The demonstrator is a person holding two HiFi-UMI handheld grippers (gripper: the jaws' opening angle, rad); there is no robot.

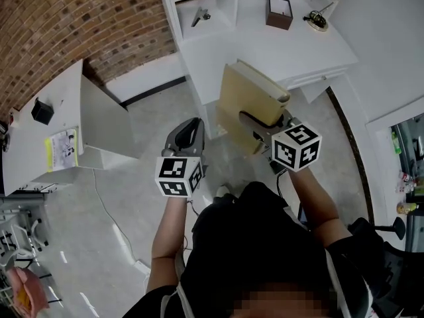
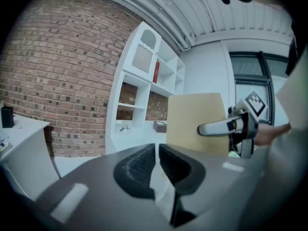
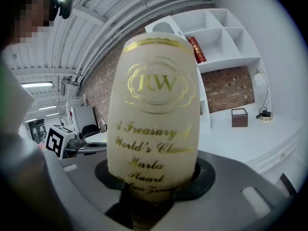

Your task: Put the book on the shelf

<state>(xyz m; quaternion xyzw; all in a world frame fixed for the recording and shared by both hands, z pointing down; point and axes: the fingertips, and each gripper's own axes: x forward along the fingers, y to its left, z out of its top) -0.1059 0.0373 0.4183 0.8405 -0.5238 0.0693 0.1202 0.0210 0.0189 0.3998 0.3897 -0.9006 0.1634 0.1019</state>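
A thick cream-coloured book (image 1: 248,105) with gold lettering on its spine (image 3: 154,119) is held upright in the air, in front of the white desk. My right gripper (image 1: 268,128) is shut on it, one jaw on each cover. The book's flat cover (image 2: 197,124) also shows in the left gripper view, with a right jaw lying across it. My left gripper (image 1: 189,134) hangs to the left of the book, shut with nothing between its pads (image 2: 157,167). The white shelf unit (image 2: 144,100) stands ahead against the brick wall; a red book (image 3: 196,49) stands in an upper compartment.
A white desk (image 1: 265,52) joins the shelf unit and carries a dark square box (image 1: 279,12) and a small lamp (image 1: 321,5). A second white table (image 1: 46,138) with a black object and a leaflet stands at the left. Grey floor lies between them.
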